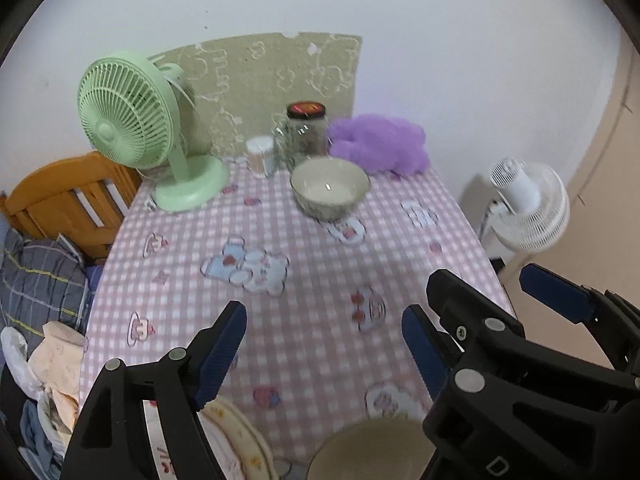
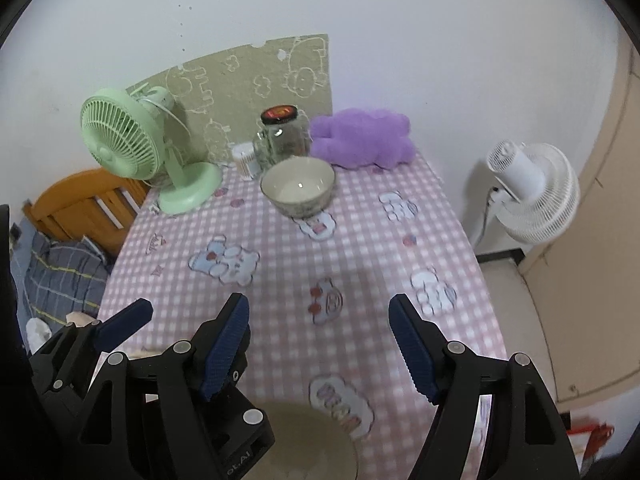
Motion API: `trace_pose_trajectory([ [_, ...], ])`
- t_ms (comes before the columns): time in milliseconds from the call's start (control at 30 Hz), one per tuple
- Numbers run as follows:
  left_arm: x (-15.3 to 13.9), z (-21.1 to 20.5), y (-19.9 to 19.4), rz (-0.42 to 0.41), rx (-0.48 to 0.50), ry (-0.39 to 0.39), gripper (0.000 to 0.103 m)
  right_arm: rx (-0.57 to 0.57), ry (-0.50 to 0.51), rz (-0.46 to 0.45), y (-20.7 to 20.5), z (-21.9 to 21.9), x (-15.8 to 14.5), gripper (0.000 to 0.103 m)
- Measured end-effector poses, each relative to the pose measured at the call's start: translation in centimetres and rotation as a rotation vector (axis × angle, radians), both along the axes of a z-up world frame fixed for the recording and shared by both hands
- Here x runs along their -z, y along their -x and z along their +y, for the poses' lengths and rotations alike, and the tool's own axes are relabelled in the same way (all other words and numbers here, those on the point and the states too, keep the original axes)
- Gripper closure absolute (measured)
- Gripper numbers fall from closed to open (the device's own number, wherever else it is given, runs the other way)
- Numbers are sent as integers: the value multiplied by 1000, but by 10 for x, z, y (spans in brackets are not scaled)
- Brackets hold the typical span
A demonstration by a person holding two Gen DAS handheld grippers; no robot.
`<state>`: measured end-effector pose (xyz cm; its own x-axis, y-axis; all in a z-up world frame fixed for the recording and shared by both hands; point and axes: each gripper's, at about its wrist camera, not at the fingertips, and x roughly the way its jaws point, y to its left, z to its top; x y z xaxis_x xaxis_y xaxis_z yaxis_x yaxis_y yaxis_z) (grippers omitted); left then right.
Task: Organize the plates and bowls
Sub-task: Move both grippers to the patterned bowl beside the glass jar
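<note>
Hovering released over the table (image 1: pixel 304 280), both tongs (image 1: pixel 324 344) (image 2: pixel 318 344) gaped empty; a bowl (image 1: pixel 330 188) stood far ahead, another, seemingly, (image 2: pixel 312 440) just below.

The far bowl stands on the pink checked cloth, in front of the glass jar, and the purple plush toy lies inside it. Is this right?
Not quite. The far bowl holds no toy; the purple plush toy lies on the pink checked cloth beside it. The right wrist view shows this. The glass jar part is right.

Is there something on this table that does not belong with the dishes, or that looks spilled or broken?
Nothing looks spilled or broken. The fluffy purple plush toy lying at the far edge of the pink checked tablecloth, behind the upright ceramic bowl, seems out of place among tableware.
</note>
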<state>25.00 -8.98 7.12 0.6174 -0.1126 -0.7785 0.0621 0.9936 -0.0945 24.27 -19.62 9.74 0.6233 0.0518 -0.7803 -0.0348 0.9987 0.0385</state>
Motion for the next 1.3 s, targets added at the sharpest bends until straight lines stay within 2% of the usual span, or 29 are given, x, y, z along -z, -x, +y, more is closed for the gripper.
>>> trace_pose_trajectory([
  [300,-3,-7,-59,-42,-145,-32,22,-74,29,-42,-73,-12,-6,27],
  [533,11,-11,-103,-27,-198,-44,27,-101,14,-35,-122,-17,6,27],
  [767,30,-13,-144,-30,-208,-73,32,-95,22,-24,-167,-16,28,28],
  [833,38,-12,-155,-37,-206,-84,37,-97,23,-34,-177,-15,35,31],
  [1067,65,-10,-190,-20,-187,-85,40,-68,23,-19,-213,-11,65,36],
  [1133,71,-11,-200,-18,-187,-102,51,-59,24,-19,-223,-10,72,39],
  [1300,90,-12,-226,-9,-178,-83,55,-40,29,-14,-246,-8,89,46],
])
